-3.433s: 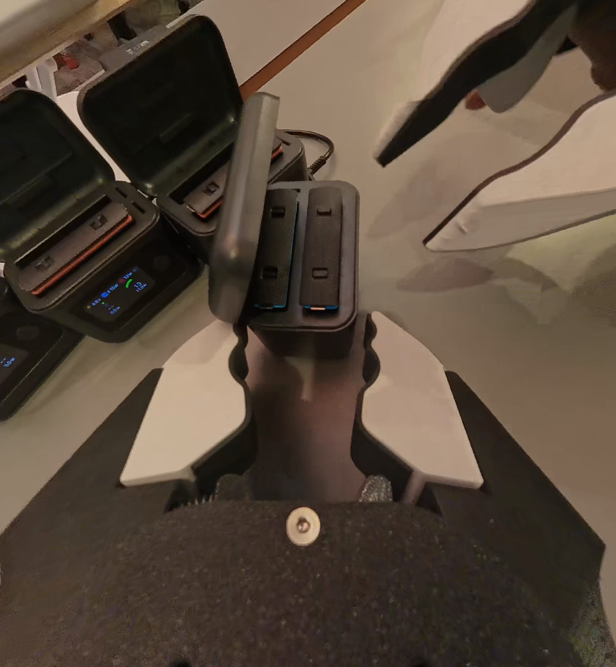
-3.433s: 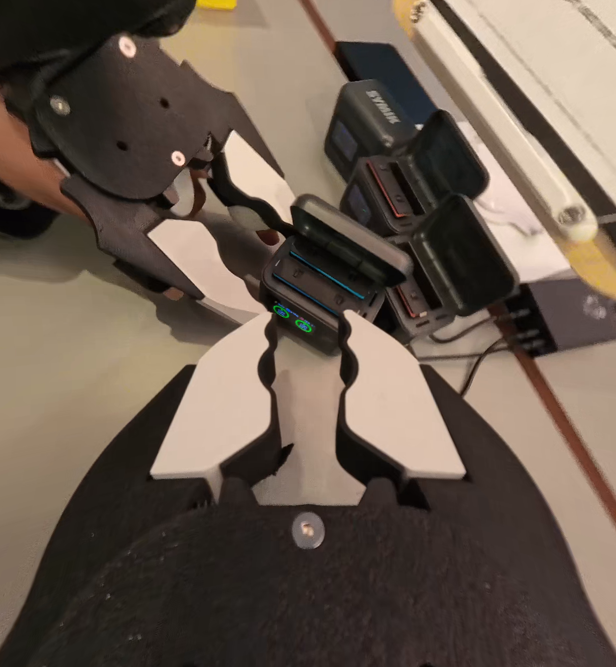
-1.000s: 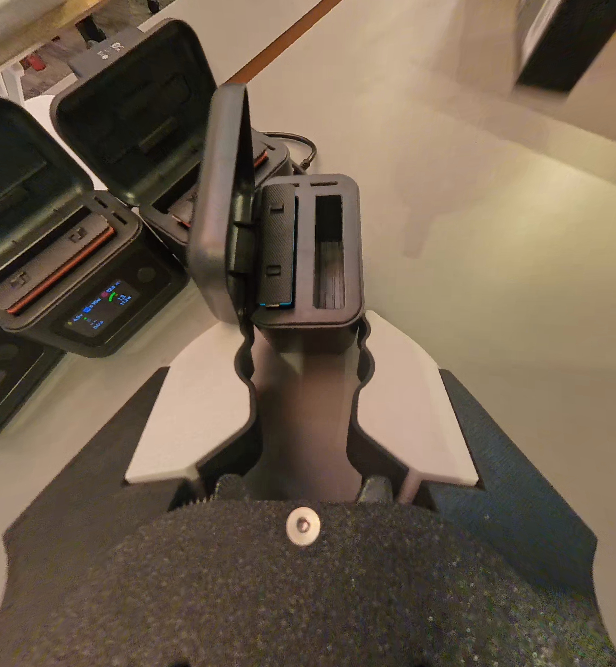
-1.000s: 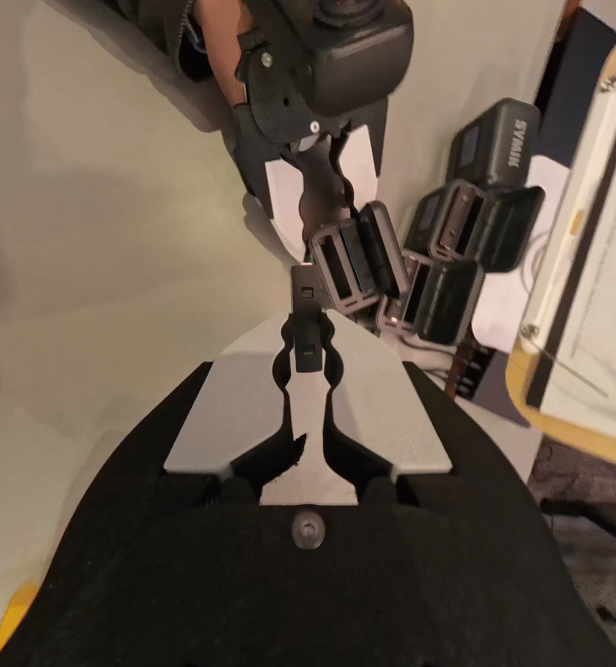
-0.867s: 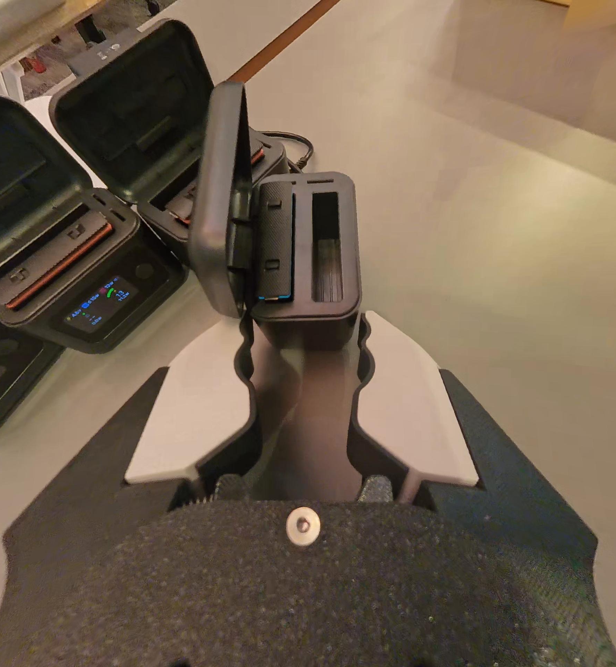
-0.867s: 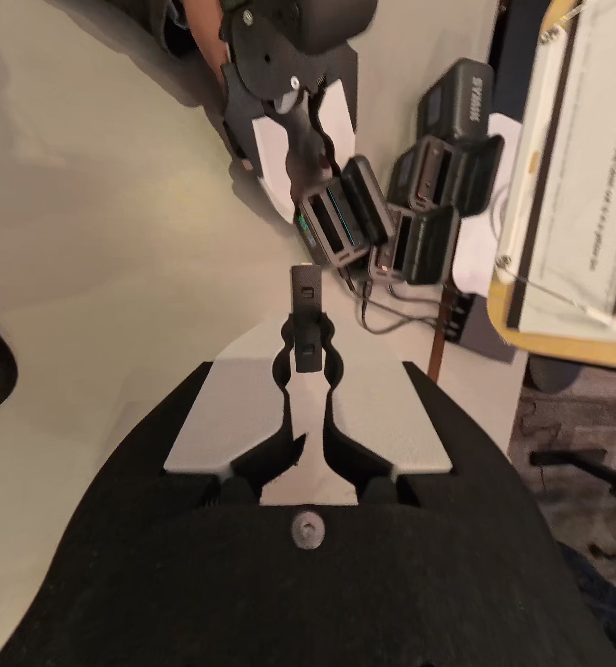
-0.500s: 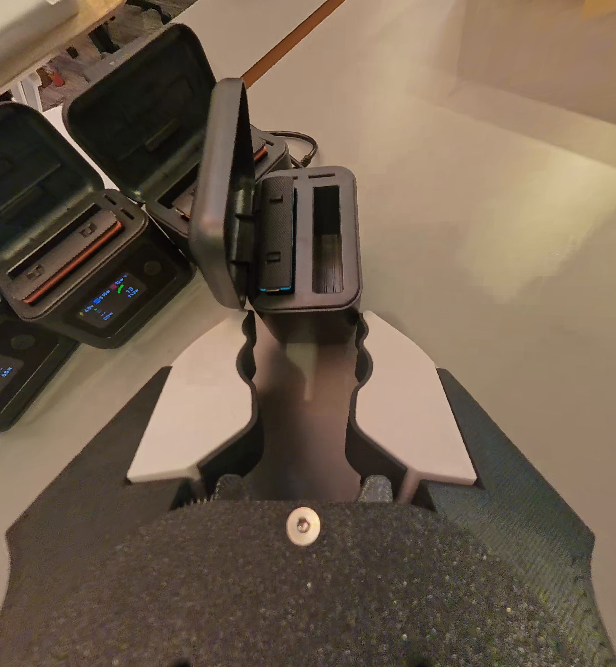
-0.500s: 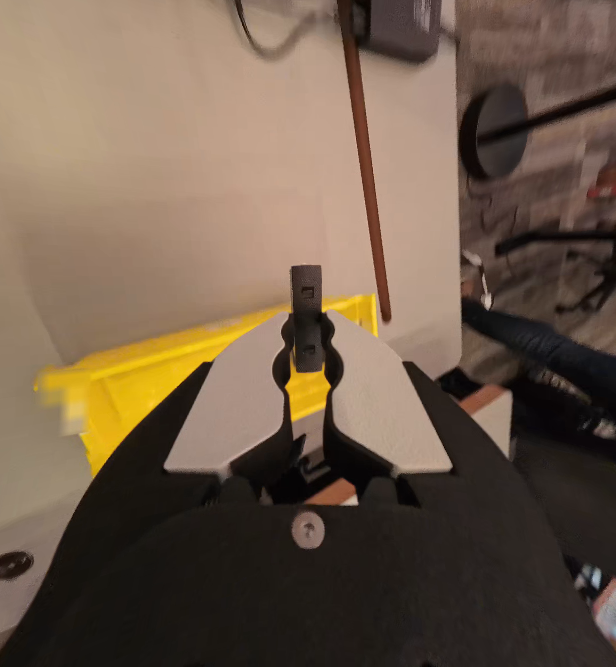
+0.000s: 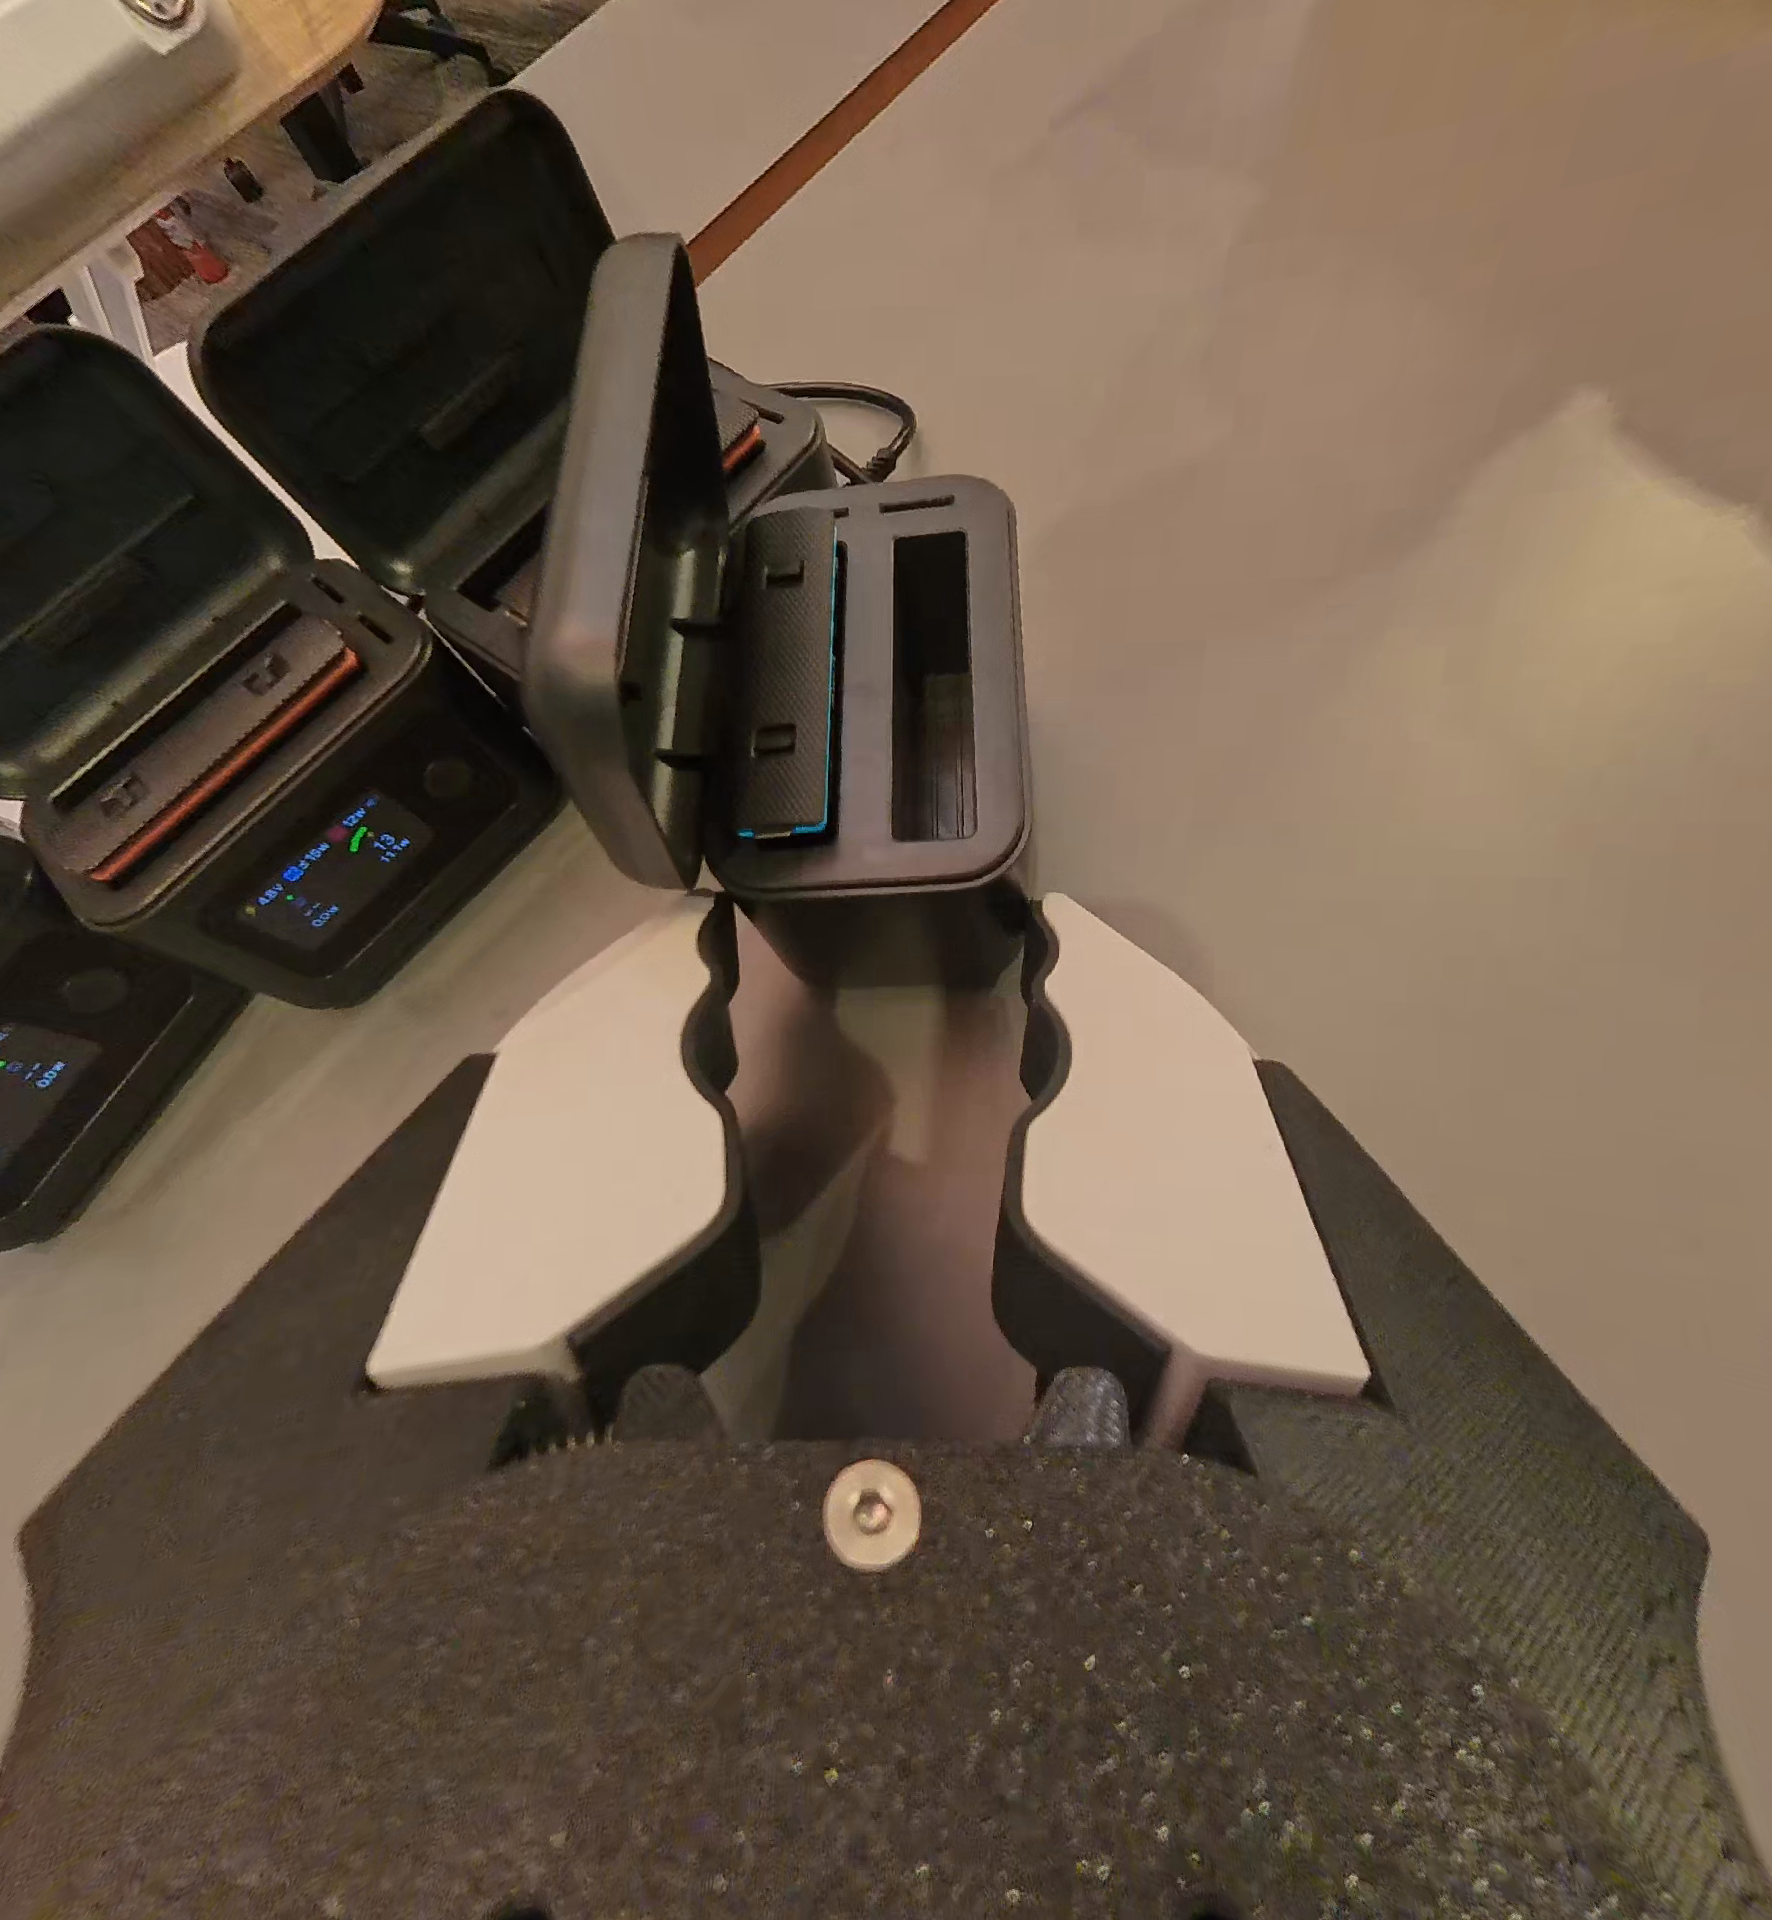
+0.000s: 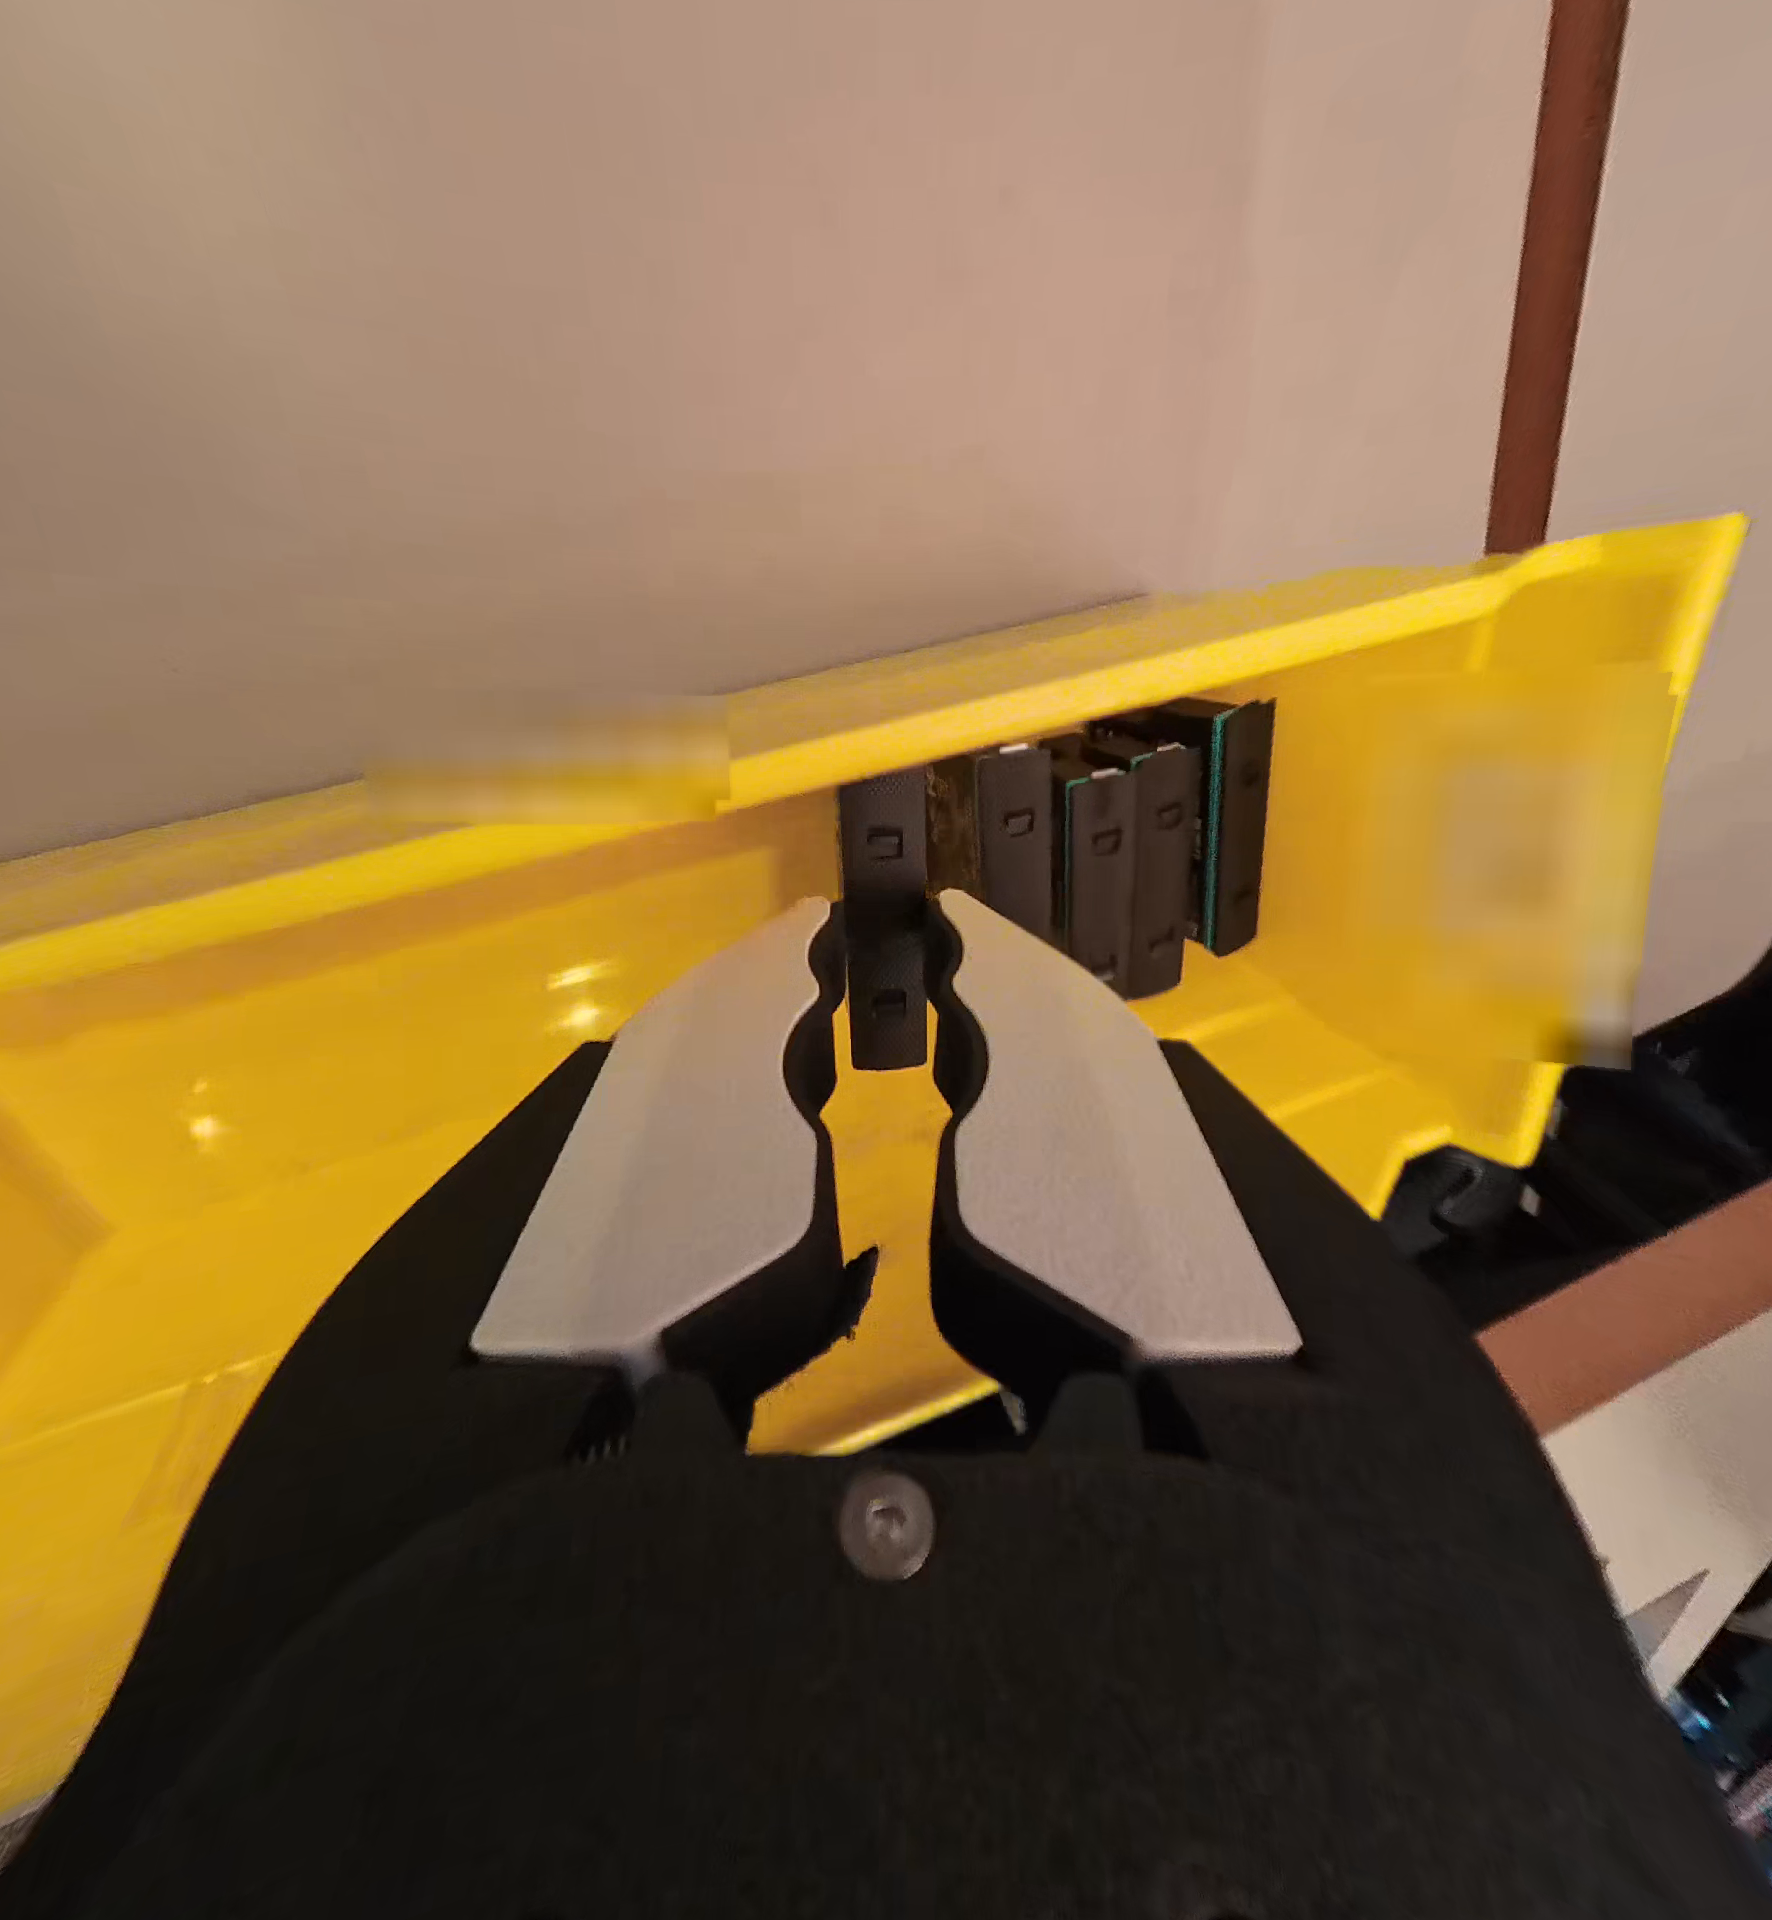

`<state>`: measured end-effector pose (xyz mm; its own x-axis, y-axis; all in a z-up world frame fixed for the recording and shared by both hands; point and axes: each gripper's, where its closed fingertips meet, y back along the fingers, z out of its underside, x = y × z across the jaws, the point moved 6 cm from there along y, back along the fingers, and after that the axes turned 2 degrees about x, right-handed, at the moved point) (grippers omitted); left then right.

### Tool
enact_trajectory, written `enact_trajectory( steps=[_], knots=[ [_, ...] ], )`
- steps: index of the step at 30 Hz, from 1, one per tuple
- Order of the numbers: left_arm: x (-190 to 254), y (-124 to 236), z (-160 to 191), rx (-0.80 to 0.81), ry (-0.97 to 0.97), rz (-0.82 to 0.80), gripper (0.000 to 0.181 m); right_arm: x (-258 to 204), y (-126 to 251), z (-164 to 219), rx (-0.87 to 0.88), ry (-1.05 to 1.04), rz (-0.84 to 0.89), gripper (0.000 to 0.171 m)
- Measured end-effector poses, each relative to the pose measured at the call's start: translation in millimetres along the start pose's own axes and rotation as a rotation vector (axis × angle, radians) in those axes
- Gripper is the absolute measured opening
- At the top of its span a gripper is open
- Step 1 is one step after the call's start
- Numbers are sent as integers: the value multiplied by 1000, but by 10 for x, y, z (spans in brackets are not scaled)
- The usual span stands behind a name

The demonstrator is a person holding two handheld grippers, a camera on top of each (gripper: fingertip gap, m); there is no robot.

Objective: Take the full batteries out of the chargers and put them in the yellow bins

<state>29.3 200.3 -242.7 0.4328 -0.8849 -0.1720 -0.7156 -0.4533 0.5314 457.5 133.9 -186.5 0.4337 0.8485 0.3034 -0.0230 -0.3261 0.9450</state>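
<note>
Right tool (image 10: 887, 971) pinching battery (image 10: 887, 935), long axis along fingers, tip inside yellow bin (image 10: 342, 1039); stored batteries (image 10: 1121, 852) just at 2 o'clock. Left tool (image 9: 871, 935) clamped on charger (image 9: 866, 727) body; remaining battery (image 9: 788, 675) at 12 o'clock, beside empty slot (image 9: 932, 686).

Dim warm light; fisheye edges; yellow bin (image 10: 1069, 675) rim motion-blurred

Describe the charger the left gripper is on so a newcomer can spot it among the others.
On the pale table, a cluster of black chargers stands with lids flipped up. The charger sits at the right end of that cluster, gripped by the left gripper. Unlike its orange-trimmed neighbours, it holds a blue-edged battery beside one empty slot.
</note>
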Motion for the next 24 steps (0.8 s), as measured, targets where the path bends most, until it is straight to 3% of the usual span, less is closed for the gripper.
enact_trajectory(
  steps=[7, 15, 20, 24],
  knots=[
    [1, -3, 4, -4, 2, 3, 52, 95, -166, -14, -31, 4, 37, 15],
    [3, -7, 7, -8, 0, 2, 52, 177, -99, 32, -43, 2, 115, 18],
    [2, -9, 8, -10, 3, 4, 52, 272, 335, -87, 131, -114, 136, 17],
    [-3, -16, 10, -17, 11, 7, 54, 197, 832, -607, 387, -122, 179, 16]
  ],
)
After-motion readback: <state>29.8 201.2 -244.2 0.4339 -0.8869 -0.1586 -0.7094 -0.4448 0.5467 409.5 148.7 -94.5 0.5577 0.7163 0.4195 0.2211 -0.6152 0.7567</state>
